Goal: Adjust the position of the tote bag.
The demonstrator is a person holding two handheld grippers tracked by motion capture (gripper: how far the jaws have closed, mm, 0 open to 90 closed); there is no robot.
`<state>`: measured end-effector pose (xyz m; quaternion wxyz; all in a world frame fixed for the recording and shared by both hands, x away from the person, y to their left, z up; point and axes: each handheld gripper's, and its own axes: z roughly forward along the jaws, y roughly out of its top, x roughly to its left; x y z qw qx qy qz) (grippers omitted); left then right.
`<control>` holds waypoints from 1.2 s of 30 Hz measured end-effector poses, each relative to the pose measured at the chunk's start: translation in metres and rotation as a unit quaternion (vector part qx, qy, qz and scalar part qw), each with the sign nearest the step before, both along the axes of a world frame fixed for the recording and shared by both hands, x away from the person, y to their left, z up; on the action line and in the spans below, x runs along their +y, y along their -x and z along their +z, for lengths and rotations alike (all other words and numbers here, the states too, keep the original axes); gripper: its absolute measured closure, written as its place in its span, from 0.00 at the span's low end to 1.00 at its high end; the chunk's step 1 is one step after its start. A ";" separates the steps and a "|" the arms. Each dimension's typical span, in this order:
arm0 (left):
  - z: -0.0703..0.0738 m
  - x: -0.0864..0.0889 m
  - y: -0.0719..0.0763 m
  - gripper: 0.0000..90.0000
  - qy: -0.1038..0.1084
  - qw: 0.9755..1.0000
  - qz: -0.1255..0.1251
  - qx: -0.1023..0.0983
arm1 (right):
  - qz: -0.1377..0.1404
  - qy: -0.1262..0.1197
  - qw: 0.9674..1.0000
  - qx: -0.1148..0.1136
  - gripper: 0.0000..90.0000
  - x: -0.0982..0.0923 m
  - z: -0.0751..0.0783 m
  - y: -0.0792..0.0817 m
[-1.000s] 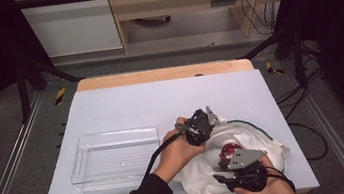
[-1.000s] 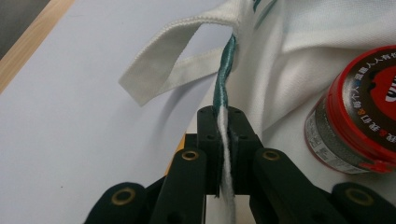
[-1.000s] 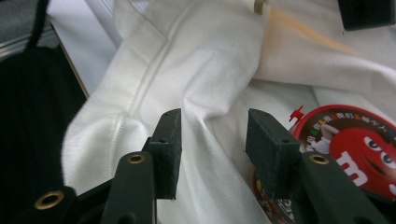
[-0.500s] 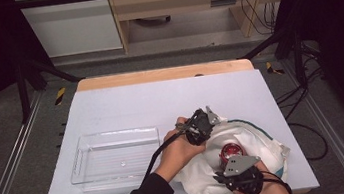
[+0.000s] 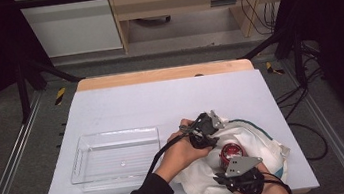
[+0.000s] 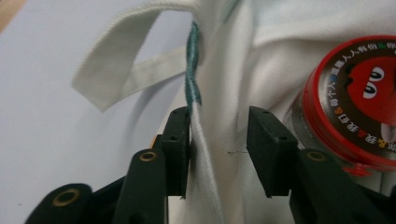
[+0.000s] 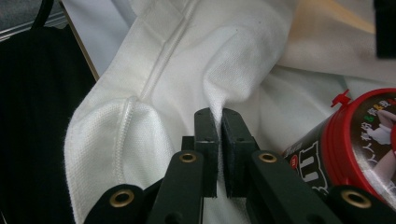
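Both grippers are working at the white cloth bag [image 5: 249, 160], which is lying crumpled at the near right corner of the tabletop [image 5: 161, 103]. A red-lidded candy canister [image 5: 229, 153] is sitting in the bag's mouth, lid facing up, between the two tools.

Left gripper [image 6: 218, 140]: the jaws have just been opening. They are now standing apart around the bag's teal-trimmed rim [image 6: 192, 70]; the left pad is touching the cloth, the right pad is clear of it, so no pinch here. A white carry strap [image 6: 126, 70] is looping off beyond the rim onto the bare tabletop.

Right gripper [image 7: 220, 140]: the jaws are pressed together on a raised fold of the bag's cloth [image 7: 224, 79], next to a stitched seam; the fold is standing up taut out of the pads. The canister is lying just to the right of these jaws, touching neither.

Judgement: the step in hand looks like holding the mouth open to free the canister for the clear plastic tray [image 5: 116, 157], which is sitting near the left edge. To do it well: keep the right pinch firm and lifted, re-seat the left jaws squarely over the hemmed rim rather than thin cloth, and draw the two holds apart so the opening is clearing the lid. Risk: cloth slipping out, or snagging the lid.
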<state>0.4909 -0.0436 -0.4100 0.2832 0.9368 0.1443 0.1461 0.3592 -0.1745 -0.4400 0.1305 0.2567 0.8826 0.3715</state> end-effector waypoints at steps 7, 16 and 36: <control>-0.007 -0.015 -0.004 0.78 -0.052 0.999 0.006 0.006 | 0.005 -0.001 1.000 -0.002 0.97 0.000 0.000 0.001; -0.001 -0.016 -0.015 0.97 -0.038 0.998 0.055 0.001 | 0.019 -0.003 1.000 0.001 0.97 0.001 -0.002 0.004; 0.003 -0.007 -0.029 0.97 -0.014 0.994 0.107 -0.020 | 0.049 0.002 0.999 0.019 0.98 0.006 -0.008 0.009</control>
